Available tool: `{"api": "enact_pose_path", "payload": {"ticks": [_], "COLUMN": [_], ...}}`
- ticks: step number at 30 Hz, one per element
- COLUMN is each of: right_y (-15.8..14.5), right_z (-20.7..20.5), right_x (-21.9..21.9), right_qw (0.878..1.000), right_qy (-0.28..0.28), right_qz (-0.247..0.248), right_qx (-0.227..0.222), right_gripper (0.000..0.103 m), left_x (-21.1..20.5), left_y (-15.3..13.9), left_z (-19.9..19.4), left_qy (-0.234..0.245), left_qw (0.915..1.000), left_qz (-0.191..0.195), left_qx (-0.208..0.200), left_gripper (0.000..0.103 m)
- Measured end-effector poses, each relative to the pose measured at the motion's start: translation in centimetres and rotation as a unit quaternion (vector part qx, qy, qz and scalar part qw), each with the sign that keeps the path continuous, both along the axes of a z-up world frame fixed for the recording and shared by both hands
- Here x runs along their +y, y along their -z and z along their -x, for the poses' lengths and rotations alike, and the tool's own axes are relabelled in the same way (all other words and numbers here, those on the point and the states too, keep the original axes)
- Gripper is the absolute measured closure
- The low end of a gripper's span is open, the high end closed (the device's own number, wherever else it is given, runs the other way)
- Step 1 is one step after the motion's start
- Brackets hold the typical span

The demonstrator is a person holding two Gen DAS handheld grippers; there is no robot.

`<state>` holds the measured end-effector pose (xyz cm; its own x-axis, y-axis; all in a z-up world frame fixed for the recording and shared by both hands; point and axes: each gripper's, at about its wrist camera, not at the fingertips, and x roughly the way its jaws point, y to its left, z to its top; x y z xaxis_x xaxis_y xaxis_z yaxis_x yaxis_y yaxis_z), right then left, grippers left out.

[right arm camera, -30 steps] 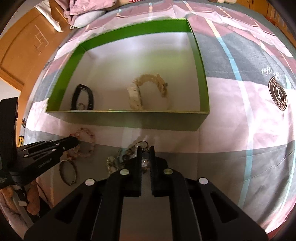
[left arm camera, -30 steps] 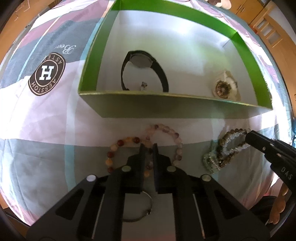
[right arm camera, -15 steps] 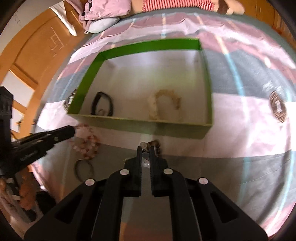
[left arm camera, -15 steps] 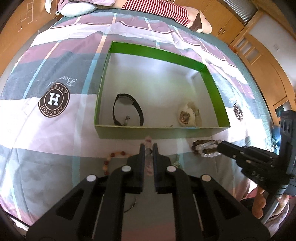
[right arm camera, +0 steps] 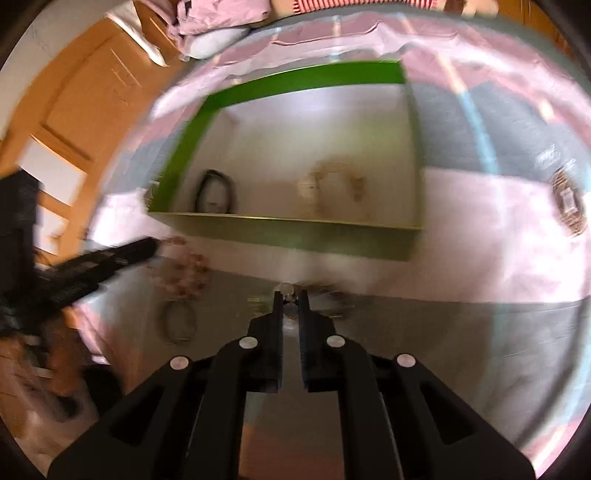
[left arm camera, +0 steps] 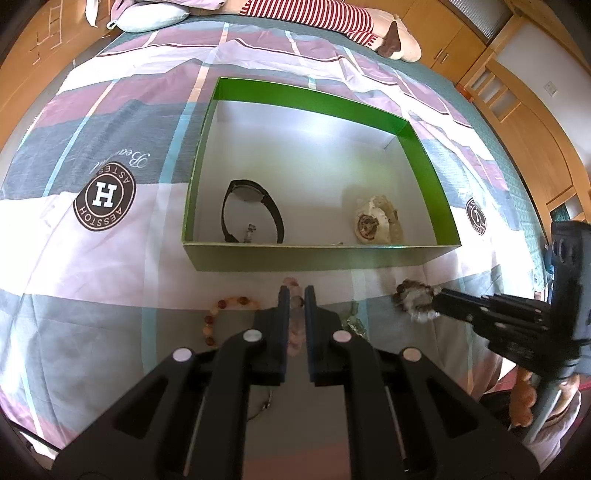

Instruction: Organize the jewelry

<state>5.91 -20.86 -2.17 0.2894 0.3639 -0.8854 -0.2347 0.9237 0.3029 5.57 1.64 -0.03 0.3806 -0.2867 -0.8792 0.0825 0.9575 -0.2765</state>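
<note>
A green box (left arm camera: 317,254) with a white floor lies on the bedspread; inside are a black watch (left arm camera: 236,206) and a cream watch (left arm camera: 371,223). My left gripper (left arm camera: 294,290) is shut on a pink-and-brown bead bracelet (left arm camera: 221,314), whose loop droops to its left just before the box's near wall. My right gripper (left arm camera: 437,295) comes in from the right, shut on a bundle of brown and clear bead bracelets (left arm camera: 413,301). The right wrist view is blurred: right gripper (right arm camera: 291,293), beads (right arm camera: 286,288) between its fingers, left gripper (right arm camera: 153,245) at left.
A thin metal bangle (right arm camera: 179,317) and a small silvery-green piece (left arm camera: 354,323) lie on the bedspread (left arm camera: 110,277) near me. A pillow (left arm camera: 147,16) and a striped sleeve (left arm camera: 314,14) are at the bed's far end. Wooden cupboards (left arm camera: 535,122) stand to the right.
Both grippers have risen from the bedspread with their bracelets, so the whole box now shows. The right gripper's bundle has lifted off the bed towards the box's near right corner.
</note>
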Motion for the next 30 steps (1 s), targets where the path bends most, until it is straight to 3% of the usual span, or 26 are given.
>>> {"api": "enact_pose_path", "payload": {"ticks": [1,2,3,6,7,11,15,17,20,23,30], "right_y": [0.0,0.0,0.0,0.0,0.5,1.0,0.6,0.5,0.8,1.8,5.5], "right_z": [0.0,0.0,0.0,0.4,0.2,0.0,-0.5,-0.8,-1.0,-0.7,-0.5], "right_x": [-0.3,-0.5,-0.3,0.3,0.1,-0.4,-2.0,-2.7,-1.5,2.0,8.6], "right_qw": [1.000,0.996,0.994,1.000,1.000,0.999,0.997,0.996,0.998,1.000,0.993], "right_qy": [-0.004,-0.016,-0.023,-0.015,-0.006,0.008,0.056,0.075,0.054,-0.001,-0.077], "right_qz": [-0.029,-0.087,-0.099,0.018,0.030,0.040,0.046,0.051,0.019,0.006,0.077], "right_qx": [0.008,0.027,0.029,-0.009,-0.002,0.004,-0.002,-0.009,0.006,0.016,0.051], "right_gripper": [0.096,0.096,0.096,0.096,0.096,0.096,0.071,0.069,0.069,0.069,0.069], "left_x": [0.0,0.0,0.0,0.0,-0.1,-0.2,-0.2,-0.2,-0.1,-0.2,-0.1], "left_y": [0.0,0.0,0.0,0.0,0.1,0.3,0.4,0.4,0.5,0.7,1.1], "left_z": [0.0,0.0,0.0,0.0,0.0,0.0,0.0,0.0,-0.1,-0.2,-0.3], "left_qy": [0.000,0.000,0.000,0.001,0.001,0.002,0.003,0.002,0.002,0.003,0.002], "left_qw": [1.0000,1.0000,1.0000,1.0000,1.0000,1.0000,1.0000,1.0000,1.0000,0.9999,0.9998], "left_qz": [-0.001,-0.001,-0.001,-0.002,-0.002,-0.006,-0.007,-0.007,-0.007,-0.009,-0.012], "left_qx": [0.000,0.000,0.000,-0.001,-0.001,0.003,0.004,0.005,0.006,0.009,0.015], "left_gripper": [0.096,0.096,0.096,0.096,0.096,0.095,0.096,0.096,0.096,0.095,0.095]}}
